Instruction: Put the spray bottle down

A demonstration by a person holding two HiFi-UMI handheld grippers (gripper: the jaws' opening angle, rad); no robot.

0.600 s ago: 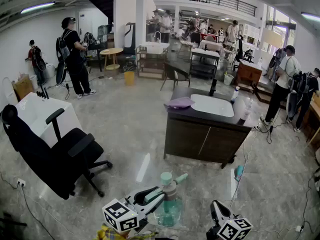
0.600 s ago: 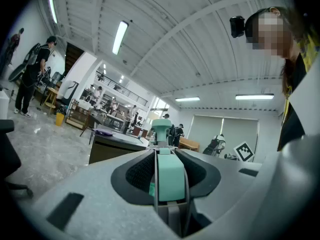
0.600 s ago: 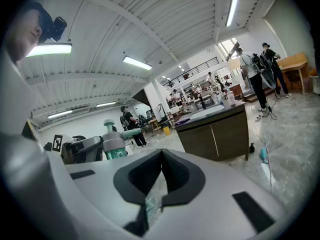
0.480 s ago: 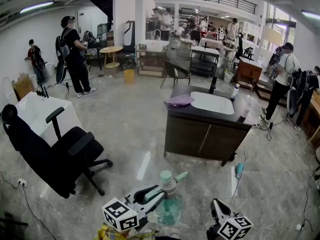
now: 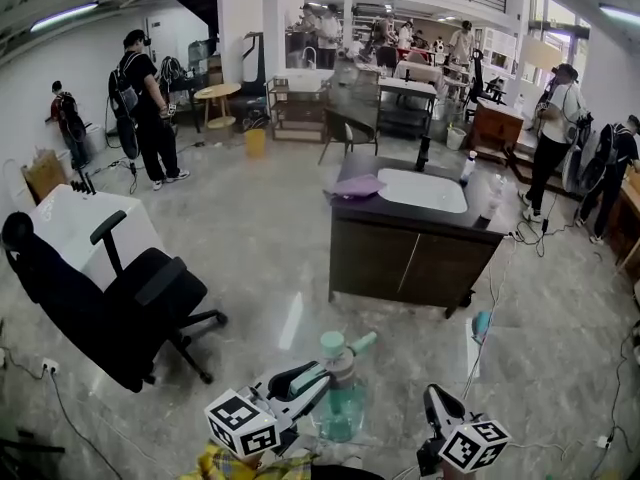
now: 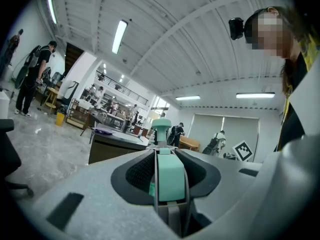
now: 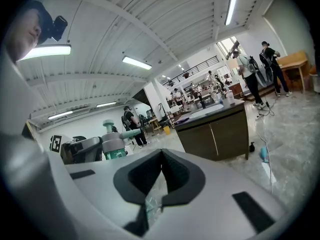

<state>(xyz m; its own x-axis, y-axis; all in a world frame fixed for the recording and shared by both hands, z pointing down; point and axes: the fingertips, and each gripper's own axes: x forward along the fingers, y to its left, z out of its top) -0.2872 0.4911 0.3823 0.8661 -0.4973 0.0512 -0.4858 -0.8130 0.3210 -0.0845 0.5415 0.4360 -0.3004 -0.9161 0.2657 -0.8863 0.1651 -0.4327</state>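
A clear teal spray bottle (image 5: 342, 405) with a mint-green head hangs upright above the floor at the bottom of the head view. My left gripper (image 5: 320, 375) is shut on the bottle's neck, coming in from the left. In the left gripper view the mint-green trigger part (image 6: 169, 176) fills the gap between the jaws, and the bottle's cap (image 6: 161, 126) rises beyond them. My right gripper (image 5: 433, 402) hovers to the bottle's right, apart from it. Its jaws meet at the tips (image 7: 160, 156) with nothing gripped. The right gripper view shows the bottle (image 7: 116, 145) off to its left.
A dark cabinet (image 5: 400, 263) with a white sink top stands ahead on the glossy floor. A black office chair (image 5: 110, 313) and a white table (image 5: 65, 223) are at the left. A small blue object (image 5: 480, 324) and cables lie on the floor at right. Several people stand around.
The head view has shifted slightly. The bottle and both grippers keep their places at the bottom of the picture.
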